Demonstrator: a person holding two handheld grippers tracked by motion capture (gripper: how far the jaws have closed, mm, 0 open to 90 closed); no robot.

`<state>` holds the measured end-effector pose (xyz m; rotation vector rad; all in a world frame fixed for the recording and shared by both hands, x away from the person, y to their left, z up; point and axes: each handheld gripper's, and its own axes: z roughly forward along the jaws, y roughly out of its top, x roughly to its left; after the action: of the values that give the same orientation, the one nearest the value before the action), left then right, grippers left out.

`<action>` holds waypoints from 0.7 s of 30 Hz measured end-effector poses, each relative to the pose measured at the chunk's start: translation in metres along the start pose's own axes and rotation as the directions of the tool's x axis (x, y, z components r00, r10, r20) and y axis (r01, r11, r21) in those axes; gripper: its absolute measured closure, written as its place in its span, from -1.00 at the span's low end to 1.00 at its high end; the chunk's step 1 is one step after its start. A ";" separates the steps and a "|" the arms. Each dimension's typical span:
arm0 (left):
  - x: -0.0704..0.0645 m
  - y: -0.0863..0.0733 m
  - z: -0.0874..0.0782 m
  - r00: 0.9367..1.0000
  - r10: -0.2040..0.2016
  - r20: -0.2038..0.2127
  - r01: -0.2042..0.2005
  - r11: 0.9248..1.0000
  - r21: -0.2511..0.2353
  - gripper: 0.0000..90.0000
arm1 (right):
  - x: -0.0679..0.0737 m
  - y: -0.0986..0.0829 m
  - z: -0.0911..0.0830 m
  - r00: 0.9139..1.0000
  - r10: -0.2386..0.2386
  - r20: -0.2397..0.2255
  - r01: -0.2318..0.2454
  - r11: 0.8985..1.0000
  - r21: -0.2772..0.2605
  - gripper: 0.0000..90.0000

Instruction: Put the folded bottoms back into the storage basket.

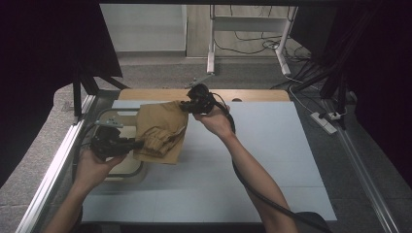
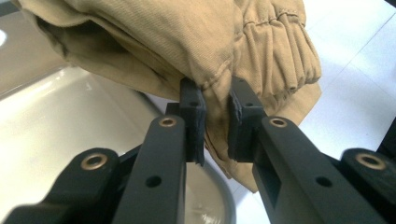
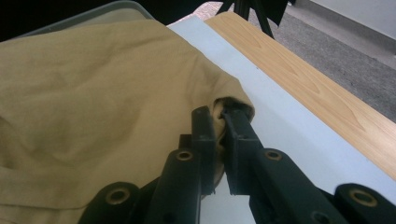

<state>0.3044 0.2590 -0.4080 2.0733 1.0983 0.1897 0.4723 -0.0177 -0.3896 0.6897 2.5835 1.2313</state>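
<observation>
You held the tan garment point(image 1: 159, 132) up off the desk point(image 1: 252, 160) between your two claws, toward the left of the white mat. Your left claw point(image 1: 130, 144) gripped the near, lower edge: in the left claw view point(image 2: 215, 122), its jaws were pinched narrow on a fold of cloth right beside the gathered elastic cuff point(image 2: 280, 51). Your right claw point(image 1: 190, 108) had the far upper corner; in the right claw view point(image 3: 219, 128), the jaws were closed on a bunched tip of fabric, with the rest of the garment point(image 3: 93, 107) spreading away to the left. The cloth hung folded and crumpled between the two grips, its lower part drooping over a pale tub point(image 1: 127, 171) at the desk's left edge. The wooden strip point(image 3: 317, 88) of the desk ran along the far side.
</observation>
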 end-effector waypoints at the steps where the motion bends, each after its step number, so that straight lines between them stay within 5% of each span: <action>1: 0.002 -0.001 -0.003 1.000 -0.003 -0.003 0.003 1.000 -0.001 0.73 | 0.001 0.001 0.001 1.000 -0.002 0.000 0.002 1.000 0.000 0.87; 21: 0.031 -0.028 -0.039 0.996 -0.062 -0.070 0.062 0.998 -0.004 0.73 | 0.028 0.028 0.039 0.998 -0.031 -0.054 0.030 0.999 -0.017 0.87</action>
<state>0.2877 0.3142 -0.4066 2.0416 1.2026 0.2341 0.4710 0.0375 -0.3920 0.6201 2.6139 1.2780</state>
